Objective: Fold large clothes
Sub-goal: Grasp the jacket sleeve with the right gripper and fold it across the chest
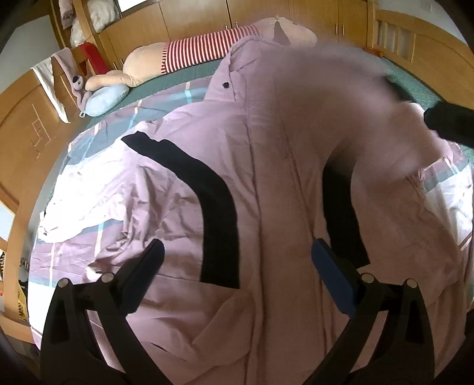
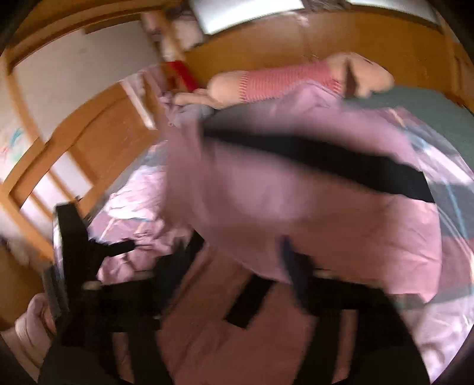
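Observation:
A large mauve coat (image 1: pixel 281 207) with black bands (image 1: pixel 219 207) lies spread across the bed. My left gripper (image 1: pixel 237 245) hovers just above its lower part, jaws wide apart with nothing between them. A blurred fold of the coat (image 1: pixel 326 97) hangs in mid-air at the upper right, beside the dark body of my right gripper (image 1: pixel 447 124). The right wrist view is smeared. There my right gripper (image 2: pixel 234 254) shows its fingers apart, and a raised flap of the coat (image 2: pixel 296 201) with a black band hangs just beyond them. I see no pinch on it.
A plaid sheet (image 1: pixel 118 130) covers the bed. A long plush toy in a red-striped top (image 1: pixel 207 50) and a blue cushion (image 1: pixel 106 97) lie along the far edge. Wooden wardrobes (image 1: pixel 201 17) stand behind, and a headboard (image 1: pixel 414 38) at the right. A hand (image 2: pixel 32 319) holds the left gripper.

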Demonstrator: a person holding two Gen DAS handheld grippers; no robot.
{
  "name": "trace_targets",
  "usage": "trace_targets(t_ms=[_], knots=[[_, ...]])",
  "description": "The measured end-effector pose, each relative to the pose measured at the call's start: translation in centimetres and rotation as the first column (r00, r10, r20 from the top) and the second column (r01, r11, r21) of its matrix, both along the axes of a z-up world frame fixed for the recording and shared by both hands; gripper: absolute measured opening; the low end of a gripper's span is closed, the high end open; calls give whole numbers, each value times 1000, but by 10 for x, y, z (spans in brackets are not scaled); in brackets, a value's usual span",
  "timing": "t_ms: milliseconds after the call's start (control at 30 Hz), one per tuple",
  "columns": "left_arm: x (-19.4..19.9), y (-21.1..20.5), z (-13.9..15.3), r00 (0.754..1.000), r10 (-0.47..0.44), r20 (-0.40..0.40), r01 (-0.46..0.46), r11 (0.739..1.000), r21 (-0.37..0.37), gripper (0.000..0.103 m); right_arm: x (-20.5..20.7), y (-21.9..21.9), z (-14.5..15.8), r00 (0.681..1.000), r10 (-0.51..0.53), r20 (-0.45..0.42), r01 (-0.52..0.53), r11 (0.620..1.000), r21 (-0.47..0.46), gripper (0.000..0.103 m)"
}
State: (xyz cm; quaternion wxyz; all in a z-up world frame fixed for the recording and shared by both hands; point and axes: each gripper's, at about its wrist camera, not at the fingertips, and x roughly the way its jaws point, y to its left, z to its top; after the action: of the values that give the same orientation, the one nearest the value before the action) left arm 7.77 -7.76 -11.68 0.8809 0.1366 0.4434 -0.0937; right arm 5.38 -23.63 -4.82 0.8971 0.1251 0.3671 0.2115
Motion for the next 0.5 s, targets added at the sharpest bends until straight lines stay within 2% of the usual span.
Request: trace_targets(t_ms=[100,233,300,367,500], knots=[[0,6,1,1000,1,5,-1,1000,-10,100,1,-13,13,1000,-23,21,22,999,49,85],[0,8,-2,999,-6,43,6,1000,7,100,16,-46,-4,987,-154,-44,158,982,107,90],[1,5,-6,998,-18,56,17,1000,26,100,32,-54,-19,973,-211,-96,220,970,98,90],[2,3,-9,998,-25,53,22,999,47,100,30,-69,-31,958,-252,-136,265,960,87,90],[0,-1,-7,997,-50,58,48,998,41,100,22,-76,-44,948,-269,-171,287,954,85,90]])
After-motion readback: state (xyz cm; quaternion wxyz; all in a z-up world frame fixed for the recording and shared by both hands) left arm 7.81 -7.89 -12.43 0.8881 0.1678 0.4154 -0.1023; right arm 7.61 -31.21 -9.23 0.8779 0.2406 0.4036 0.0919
